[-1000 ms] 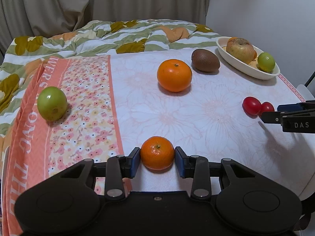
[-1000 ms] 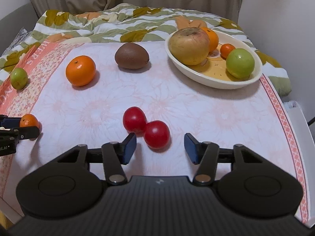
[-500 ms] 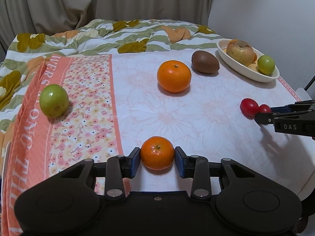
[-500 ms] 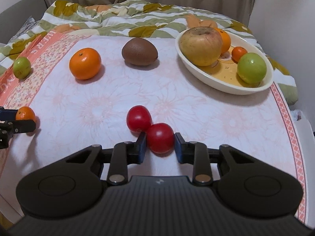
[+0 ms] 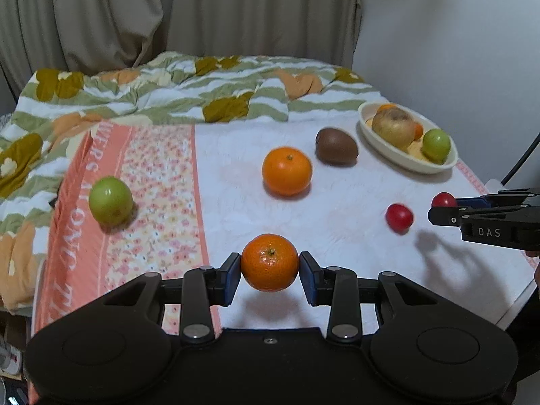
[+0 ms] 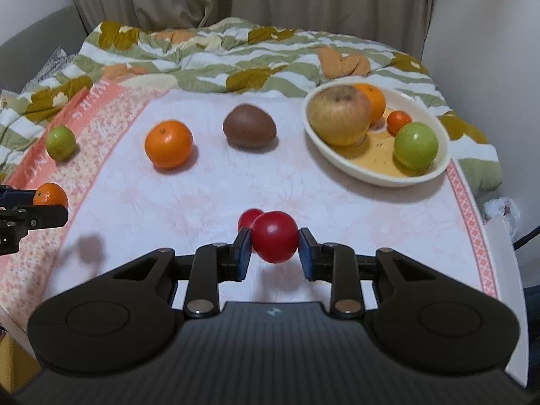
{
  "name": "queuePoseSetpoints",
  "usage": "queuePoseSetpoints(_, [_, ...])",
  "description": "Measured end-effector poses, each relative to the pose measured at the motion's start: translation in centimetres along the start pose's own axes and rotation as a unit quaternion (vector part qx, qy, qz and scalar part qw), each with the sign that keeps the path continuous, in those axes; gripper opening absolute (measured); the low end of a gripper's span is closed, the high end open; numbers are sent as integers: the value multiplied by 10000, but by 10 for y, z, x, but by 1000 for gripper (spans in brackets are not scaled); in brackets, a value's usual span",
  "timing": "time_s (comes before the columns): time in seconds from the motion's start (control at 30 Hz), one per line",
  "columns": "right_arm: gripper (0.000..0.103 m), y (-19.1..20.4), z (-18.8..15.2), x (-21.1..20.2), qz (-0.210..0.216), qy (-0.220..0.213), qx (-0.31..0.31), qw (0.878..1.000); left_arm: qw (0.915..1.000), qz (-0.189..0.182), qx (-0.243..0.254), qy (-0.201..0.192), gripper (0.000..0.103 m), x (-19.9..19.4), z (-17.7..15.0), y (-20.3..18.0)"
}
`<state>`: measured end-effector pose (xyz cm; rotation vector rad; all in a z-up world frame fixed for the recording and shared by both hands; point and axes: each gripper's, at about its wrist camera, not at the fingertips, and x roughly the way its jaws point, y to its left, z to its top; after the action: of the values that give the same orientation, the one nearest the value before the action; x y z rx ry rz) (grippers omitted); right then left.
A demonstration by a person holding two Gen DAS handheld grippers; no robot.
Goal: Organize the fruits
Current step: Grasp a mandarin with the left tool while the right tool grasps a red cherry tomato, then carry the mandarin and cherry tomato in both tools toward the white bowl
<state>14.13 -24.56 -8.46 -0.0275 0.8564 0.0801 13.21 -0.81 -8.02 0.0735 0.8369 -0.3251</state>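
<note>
The left hand-held gripper (image 5: 270,271) is clamped on a small mandarin (image 5: 270,262), pads pressing its two sides at the widest part, which should keep a round fruit from squirting out; a shadow on the cloth under it suggests it is lifted clear of the tabletop (image 5: 337,209). The right hand-held gripper (image 6: 274,246) grips a red tomato (image 6: 275,236) the same way, also raised, with the second red tomato (image 6: 248,217) lying on the cloth just behind it. The cream oval bowl (image 6: 378,173) is the likely goal, since it already holds an apple, an orange, a tiny mandarin and a green fruit. Left of the bowl, near it, sits a brown kiwi (image 6: 249,128); further left a large orange (image 6: 168,143); well apart from the bowl, on the pink patterned strip, a green fruit (image 6: 60,142). Carrying both fruits at once probably saves a trip.
</note>
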Motion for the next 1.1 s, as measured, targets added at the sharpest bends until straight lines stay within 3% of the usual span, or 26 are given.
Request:
queuePoseSetpoints(0.3, [45,-8,12,-43,-117,-174,198,9996,9989,-190,174,-396,41,-28,22,-15])
queuePoseSetpoints(0.5, [45,-31,16,-64,37,-234,233,9994,9974,-305,243,-600,41,-40,35,-44])
queuePoseSetpoints(0.8, [45,-95,25,-75,386,-225,-5,9990,9975,5,-185,-687,41,-41,50,-105])
queuePoseSetpoints(1.1, [45,-168,56,-68,639,-449,-342,9964,9956,195,-399,-821,41,-22,81,-176])
